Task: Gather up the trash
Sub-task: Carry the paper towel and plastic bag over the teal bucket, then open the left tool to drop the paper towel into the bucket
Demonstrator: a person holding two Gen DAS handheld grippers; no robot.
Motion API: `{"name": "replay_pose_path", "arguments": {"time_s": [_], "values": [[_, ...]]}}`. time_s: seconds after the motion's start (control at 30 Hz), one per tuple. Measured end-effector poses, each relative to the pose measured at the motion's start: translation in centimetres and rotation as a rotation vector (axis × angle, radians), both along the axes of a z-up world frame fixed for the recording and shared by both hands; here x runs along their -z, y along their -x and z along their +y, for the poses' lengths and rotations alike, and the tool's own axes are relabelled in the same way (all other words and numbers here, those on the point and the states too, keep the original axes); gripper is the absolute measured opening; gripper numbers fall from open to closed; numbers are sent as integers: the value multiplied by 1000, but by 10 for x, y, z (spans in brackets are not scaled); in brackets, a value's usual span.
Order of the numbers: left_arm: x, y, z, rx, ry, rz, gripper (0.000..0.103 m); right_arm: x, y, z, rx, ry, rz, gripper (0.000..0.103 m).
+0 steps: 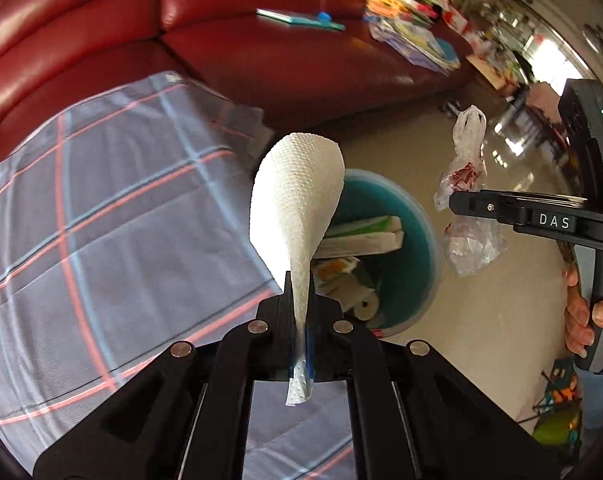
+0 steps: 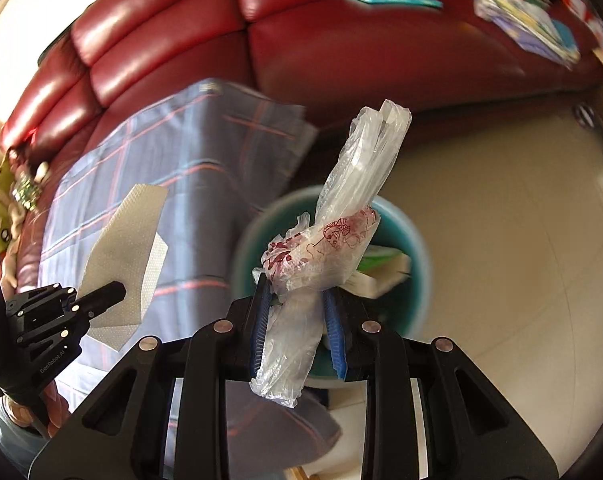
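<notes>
In the left wrist view, the left gripper [image 1: 300, 280] is squeezed tight on a white paper towel [image 1: 297, 204], which stands up in the middle of the frame. The teal trash bin [image 1: 417, 240] sits just right of the middle, on the floor, with boxes and a paper roll already inside. The towel is light and floppy. If it is let go too soon, I think it could float down onto the plaid cloth [image 1: 101, 208] at the left and miss the bin. At the right edge, the right gripper [image 1: 461, 202] holds a plastic bag [image 1: 467, 184], with a hand [image 1: 585, 316] around the handle.

In the right wrist view, the right gripper's blue pads [image 2: 261, 320] pinch the clear bag with red print in the middle of the frame. The bin shows blurry behind it. The bag is slippery and long, so it might slide out or catch on the bin's rim and hang outside. The left gripper and towel are at the lower left.

The room has a shiny red leather sofa [image 2: 341, 48] across the top, with papers [image 2: 529, 12] piled at the upper right. The floor [image 2: 521, 240] is pale and glossy.
</notes>
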State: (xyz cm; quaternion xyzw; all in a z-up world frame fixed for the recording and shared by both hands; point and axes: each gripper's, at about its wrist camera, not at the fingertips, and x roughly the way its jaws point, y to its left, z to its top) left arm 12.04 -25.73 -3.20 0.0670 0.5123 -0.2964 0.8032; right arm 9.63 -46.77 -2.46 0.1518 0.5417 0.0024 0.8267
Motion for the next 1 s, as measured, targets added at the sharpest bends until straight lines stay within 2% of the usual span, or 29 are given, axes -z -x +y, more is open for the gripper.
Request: {"name": "replay_pose_path", "arguments": {"time_s": [0.2,0.4,0.53,0.57,0.6,0.67,1.0], "values": [[32,-6,-60,82,-32,57,4,30,12,-35,52,-16,45,27],[66,-22,-95,109,-63,114,4,50,4,-41,57,-35,71,27],[79,-31,-101,114,-62,125,7,60,-3,-44,52,-42,88,27],[79,-31,-97,114,-65,123,14,62,-4,-44,52,-41,90,27],[81,-32,-98,109,-69,118,37,62,-6,-43,51,-40,92,27],[81,-29,-98,94,-70,94,72,63,-8,-43,46,-41,95,27],[70,-23,-85,80,-49,65,87,61,-11,-39,32,-41,97,27]]}}
